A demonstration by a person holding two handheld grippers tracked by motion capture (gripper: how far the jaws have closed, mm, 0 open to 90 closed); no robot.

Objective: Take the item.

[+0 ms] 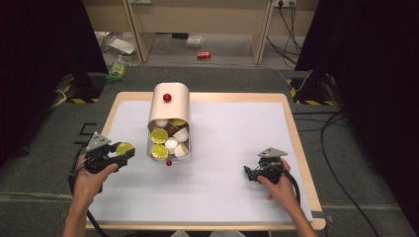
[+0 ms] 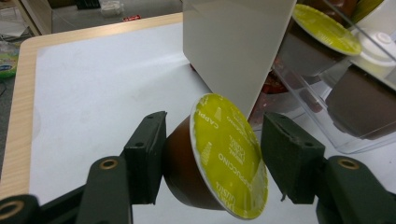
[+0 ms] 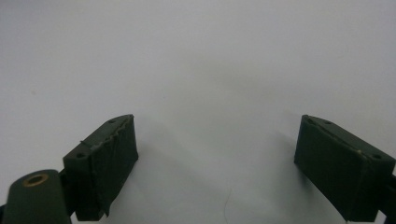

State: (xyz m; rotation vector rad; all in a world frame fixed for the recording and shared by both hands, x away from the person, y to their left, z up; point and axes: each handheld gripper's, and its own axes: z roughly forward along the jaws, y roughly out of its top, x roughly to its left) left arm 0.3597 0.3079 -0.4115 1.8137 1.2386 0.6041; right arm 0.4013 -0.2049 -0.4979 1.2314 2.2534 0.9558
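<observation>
A brown coffee capsule with a yellow-green foil lid (image 2: 229,154) sits between the jaws of my left gripper (image 2: 212,140), which is shut on it. The capsule lies on its side with the lid facing the camera. In the high view this gripper (image 1: 123,151) and its capsule (image 1: 124,147) are at the table's left, just left of the clear drawer (image 1: 149,148). The drawer is pulled out of a cream box (image 1: 170,104) with a red knob and holds several capsules. My right gripper (image 1: 250,173) is open at the right, over bare white surface, jaws wide apart (image 3: 215,154).
The white mat (image 1: 232,143) lies on a wood-edged table (image 1: 296,138). The cream box wall (image 2: 233,46) and the clear drawer wall (image 2: 327,126) stand close ahead of my left gripper. Cables and clutter lie on the floor beyond the table.
</observation>
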